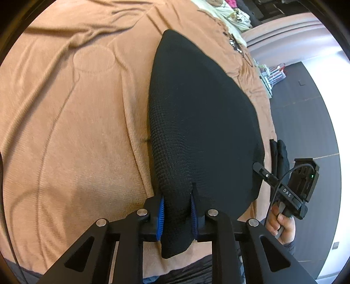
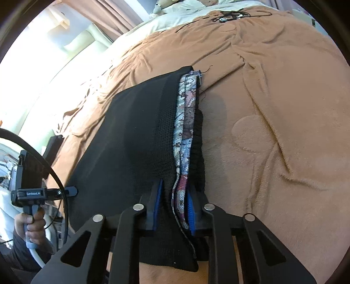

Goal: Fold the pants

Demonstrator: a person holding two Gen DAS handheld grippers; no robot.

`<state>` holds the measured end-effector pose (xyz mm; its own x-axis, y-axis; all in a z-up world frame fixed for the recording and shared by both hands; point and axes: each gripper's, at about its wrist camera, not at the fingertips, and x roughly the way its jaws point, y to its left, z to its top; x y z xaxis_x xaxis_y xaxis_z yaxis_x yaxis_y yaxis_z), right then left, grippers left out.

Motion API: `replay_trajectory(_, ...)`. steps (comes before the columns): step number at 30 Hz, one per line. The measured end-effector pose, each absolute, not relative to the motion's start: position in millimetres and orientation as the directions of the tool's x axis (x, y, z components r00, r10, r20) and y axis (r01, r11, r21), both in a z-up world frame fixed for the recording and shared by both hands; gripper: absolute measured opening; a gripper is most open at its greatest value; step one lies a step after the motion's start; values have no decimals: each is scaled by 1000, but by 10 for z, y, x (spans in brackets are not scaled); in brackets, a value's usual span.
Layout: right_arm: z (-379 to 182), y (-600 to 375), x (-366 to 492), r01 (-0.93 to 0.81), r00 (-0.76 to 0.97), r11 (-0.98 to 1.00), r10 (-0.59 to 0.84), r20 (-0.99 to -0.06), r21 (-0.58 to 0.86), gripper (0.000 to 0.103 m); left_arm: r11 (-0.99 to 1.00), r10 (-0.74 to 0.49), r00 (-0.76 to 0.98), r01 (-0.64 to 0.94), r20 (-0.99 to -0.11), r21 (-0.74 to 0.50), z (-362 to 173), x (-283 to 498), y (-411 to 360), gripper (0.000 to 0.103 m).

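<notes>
Black knit pants (image 1: pixel 196 113) lie on a tan blanket (image 1: pixel 65 131) that covers a bed. My left gripper (image 1: pixel 177 216) is shut on a bunched end of the black fabric, which fills the space between its blue pads (image 1: pixel 161 218). In the right wrist view the pants (image 2: pixel 135 139) show a patterned waistband (image 2: pixel 186 131) along their right edge. My right gripper (image 2: pixel 174 209) is shut on that waistband end and the black cloth beside it. Each view shows the other gripper at its side, held by a hand (image 1: pixel 282 222).
The tan blanket (image 2: pixel 273 109) spreads wide to the left in the left wrist view and to the right in the right wrist view. White bedding (image 2: pixel 196 13) and a dark cable (image 2: pixel 229 15) lie at the bed's far end. Dark floor (image 1: pixel 306 120) runs beside the bed.
</notes>
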<state>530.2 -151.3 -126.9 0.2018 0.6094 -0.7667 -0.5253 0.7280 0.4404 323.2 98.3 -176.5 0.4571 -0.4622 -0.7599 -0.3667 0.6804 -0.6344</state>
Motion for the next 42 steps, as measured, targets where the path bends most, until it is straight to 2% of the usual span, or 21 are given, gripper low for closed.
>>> replay_trajectory(8, -1252, -1340, 5090, -518, 184, 728, 608, -773, 450, 15, 700, -450, 459, -351, -766, -622, -1576, 3097, 1157, 20)
replay_trajectory(29, -1340, -1153, 4398, -459, 214, 747, 619, -756, 482, 14, 761, -428, 421, -309, -800, -570, -1555, 2629, 1449, 20)
replay_trajectory(39, -1413, -1135, 4201, -453, 129, 706, 656, -743, 545, 14, 780, -425, 371, -313, -825, -542, -1653, 2312, 1555, 20)
replay_trajectory(42, -1373, -1188, 4236, -474, 106, 675, 681, -724, 565, 18, 793, -423, 338, -311, -841, -524, -1673, 2266, 1564, 23)
